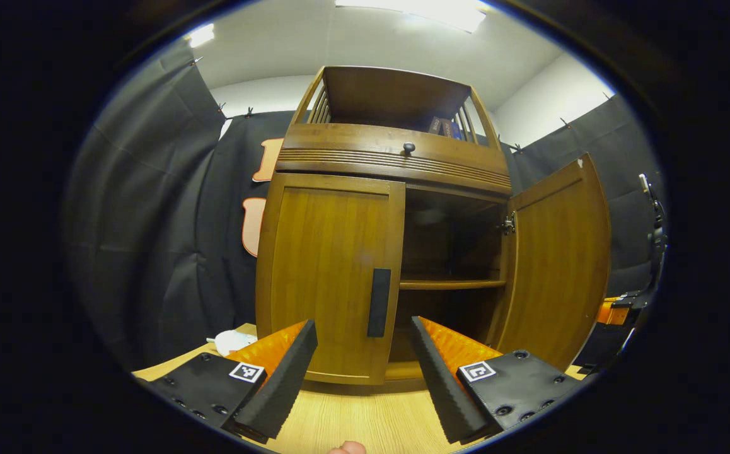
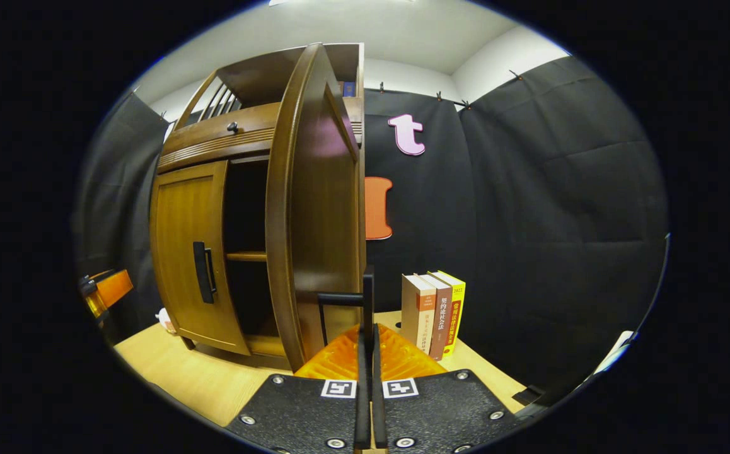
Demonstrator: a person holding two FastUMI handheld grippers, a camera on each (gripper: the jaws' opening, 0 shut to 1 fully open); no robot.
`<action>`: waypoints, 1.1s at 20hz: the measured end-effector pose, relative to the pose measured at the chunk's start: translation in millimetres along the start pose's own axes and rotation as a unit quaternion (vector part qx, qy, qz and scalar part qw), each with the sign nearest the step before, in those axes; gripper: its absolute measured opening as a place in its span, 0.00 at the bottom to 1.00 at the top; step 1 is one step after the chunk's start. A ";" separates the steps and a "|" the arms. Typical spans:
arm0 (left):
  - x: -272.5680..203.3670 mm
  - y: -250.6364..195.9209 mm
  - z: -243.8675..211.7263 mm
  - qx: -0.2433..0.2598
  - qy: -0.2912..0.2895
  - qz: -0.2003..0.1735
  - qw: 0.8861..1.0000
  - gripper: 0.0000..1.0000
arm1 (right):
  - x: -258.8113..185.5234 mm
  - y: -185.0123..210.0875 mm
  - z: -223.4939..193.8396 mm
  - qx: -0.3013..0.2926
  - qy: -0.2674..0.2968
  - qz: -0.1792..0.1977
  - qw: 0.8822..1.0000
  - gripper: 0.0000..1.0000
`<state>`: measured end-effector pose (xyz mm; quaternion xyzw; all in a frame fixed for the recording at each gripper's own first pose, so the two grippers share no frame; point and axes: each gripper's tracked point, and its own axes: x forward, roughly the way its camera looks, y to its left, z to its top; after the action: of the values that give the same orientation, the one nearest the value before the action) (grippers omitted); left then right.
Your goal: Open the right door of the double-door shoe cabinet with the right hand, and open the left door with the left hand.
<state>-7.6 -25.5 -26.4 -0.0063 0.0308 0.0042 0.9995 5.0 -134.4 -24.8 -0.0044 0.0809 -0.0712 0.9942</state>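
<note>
Both views sharp, no motion blur. Light comes from overhead: ceiling panel (image 1: 444,11) blown out to white, second bright patch (image 1: 201,34) upper left. Cabinet interior (image 1: 450,236) deep in shadow, detail lost. Soft sheen on closed left door (image 1: 327,277); purple glare on open right door (image 2: 321,189). Strong fisheye bowing near edges; door outlines curve. Tabletop (image 1: 352,416) evenly lit.
</note>
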 end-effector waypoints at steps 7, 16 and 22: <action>-0.3 5.6 -0.8 0.002 0.001 0.022 1.000 0.93 | 5.6 -26.0 -0.4 0.008 -0.002 0.050 0.999 0.01; -3.6 9.6 -0.4 0.010 0.003 0.036 0.999 0.93 | 13.1 -51.9 -1.1 0.010 0.002 0.105 0.994 0.01; -5.2 8.7 0.7 0.012 0.002 0.035 0.999 0.93 | 18.2 -53.1 -0.8 0.011 -0.004 0.131 0.991 0.01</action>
<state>-12.8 -16.8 -25.5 0.0066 0.0328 0.0386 0.9987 15.1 -189.6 -27.4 0.0170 0.0756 0.0583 0.9953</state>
